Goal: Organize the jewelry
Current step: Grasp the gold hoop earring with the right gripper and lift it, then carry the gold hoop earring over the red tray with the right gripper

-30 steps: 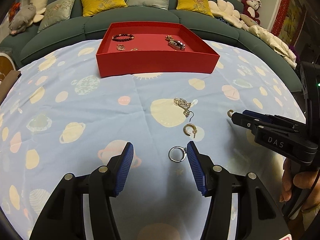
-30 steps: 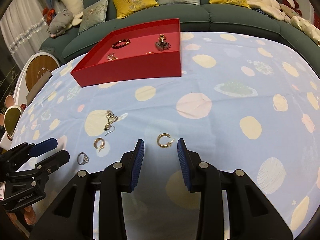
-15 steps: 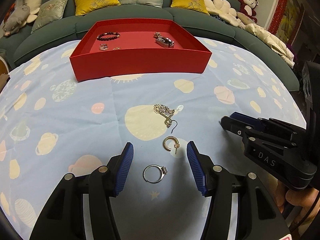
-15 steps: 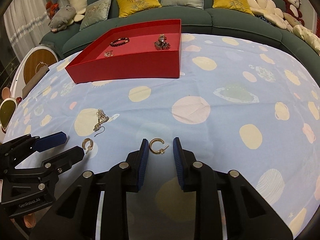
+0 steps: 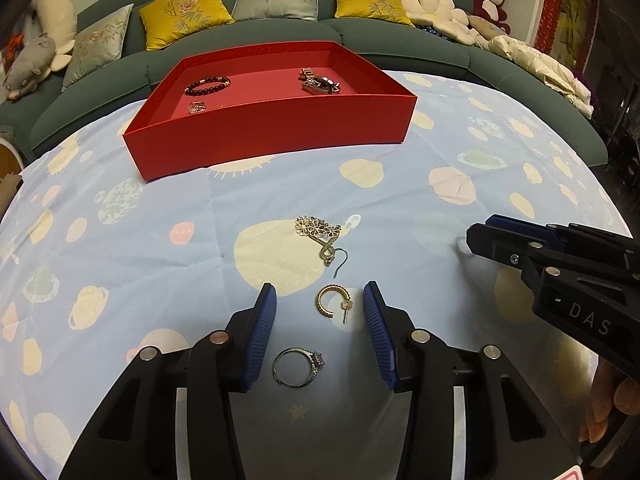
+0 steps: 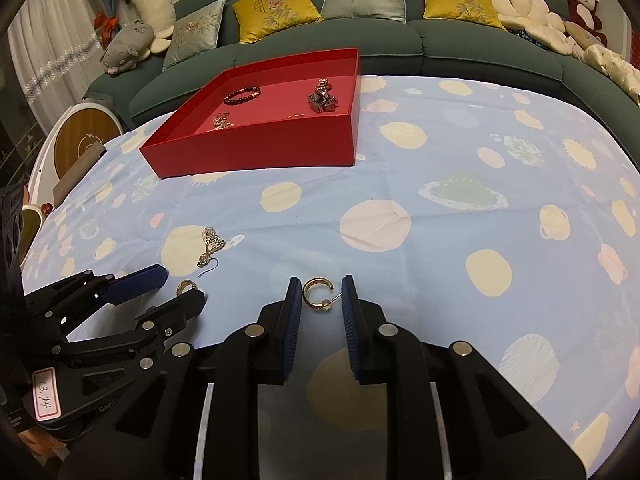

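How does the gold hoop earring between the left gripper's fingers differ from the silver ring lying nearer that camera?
The hoop earring is gold, an open C shape with a straight post sticking out; the ring is silver, a closed circle with a stone setting on one side. The earring lies between the fingertips of the left gripper, whose jaws are closing; the ring lies further back between the fingers. Both lie flat on the tablecloth, not yet gripped.

Curved green sofa (image 5: 380,40) carries yellow and grey cushions (image 6: 276,8); plush toys at ends; white curtain (image 6: 48,60) left.
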Demonstrator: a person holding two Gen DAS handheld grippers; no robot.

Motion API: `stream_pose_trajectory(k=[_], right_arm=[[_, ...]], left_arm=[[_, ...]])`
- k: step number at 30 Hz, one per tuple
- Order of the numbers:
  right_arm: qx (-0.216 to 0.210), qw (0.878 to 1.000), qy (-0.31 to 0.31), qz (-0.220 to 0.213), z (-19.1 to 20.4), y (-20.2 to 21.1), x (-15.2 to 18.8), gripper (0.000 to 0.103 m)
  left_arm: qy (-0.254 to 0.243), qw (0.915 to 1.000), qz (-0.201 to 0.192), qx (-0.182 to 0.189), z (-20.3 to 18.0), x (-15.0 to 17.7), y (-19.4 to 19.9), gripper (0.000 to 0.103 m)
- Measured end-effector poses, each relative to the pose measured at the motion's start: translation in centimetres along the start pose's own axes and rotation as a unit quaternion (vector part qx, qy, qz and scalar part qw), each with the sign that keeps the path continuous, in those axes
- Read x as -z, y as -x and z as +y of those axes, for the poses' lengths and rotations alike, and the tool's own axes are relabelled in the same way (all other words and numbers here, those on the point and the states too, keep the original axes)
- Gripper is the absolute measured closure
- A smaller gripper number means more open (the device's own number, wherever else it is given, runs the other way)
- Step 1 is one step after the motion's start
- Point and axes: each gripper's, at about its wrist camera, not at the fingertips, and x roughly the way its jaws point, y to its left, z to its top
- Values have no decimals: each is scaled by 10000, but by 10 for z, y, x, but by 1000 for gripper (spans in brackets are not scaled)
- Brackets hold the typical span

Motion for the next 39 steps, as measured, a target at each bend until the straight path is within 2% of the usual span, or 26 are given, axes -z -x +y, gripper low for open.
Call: stream_pose_trajectory(k=[2,7,9,19,32,39], right_arm=[[-25,10000,-26,1,-1,1,0,83],[-76,9999,-104,-4,-4,4,-2,83],[-93,9999,-122,-10,-4,5,-3,83],[-172,9997,-118,-102,-1,14,-6,83],[-471,9974,-56,-544,21,43,-34,83],[-632,9951,-21,-755,39,51,-55,83]], left_arm=[[-32,10000,-17,-28,-1,0,0,67],[-149,9998,-58,-123,-3,0,0,84],[-164,9998,-59,-115,-3,0,0,87],[118,9996,-84,234,8,-4,15,87],[643,9949,-700,340,44,-34,67,87],[871,9897,-1083,351,61,-54,94,87]])
